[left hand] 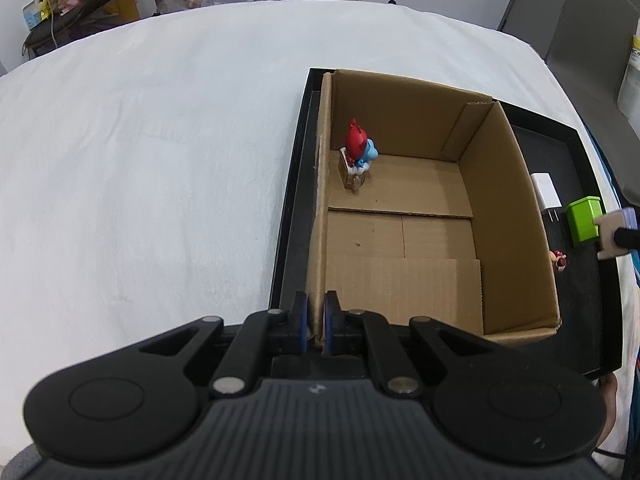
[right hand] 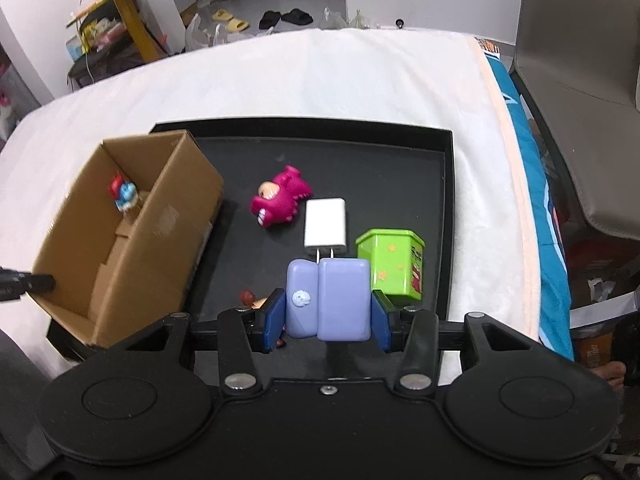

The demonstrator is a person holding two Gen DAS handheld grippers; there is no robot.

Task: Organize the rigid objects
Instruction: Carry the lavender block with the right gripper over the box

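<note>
A black tray [right hand: 448, 184] holds a cardboard box [right hand: 168, 232] at its left. The left gripper [left hand: 316, 320] pinches the box's near wall. The right gripper [right hand: 328, 316] clamps a lavender case [right hand: 340, 300] above the tray, near a green box [right hand: 394, 268], white charger [right hand: 325, 222] and pink toy [right hand: 280, 200].

A wide surface [right hand: 340, 76] covered with a white, slightly wrinkled cloth [left hand: 140, 168] carries everything. Its far edge curves in the fisheye views, and most of its left part shows only bare cloth. Directly on it, toward the right and near side, lies a shallow black tray [right hand: 448, 184] with a low raised rim. White cloth shows as a strip along the tray's right side and as a broad band beyond its far rim. At the surface's right edge a pale trim and a teal patterned fabric [right hand: 554, 216] run along the side.
</note>
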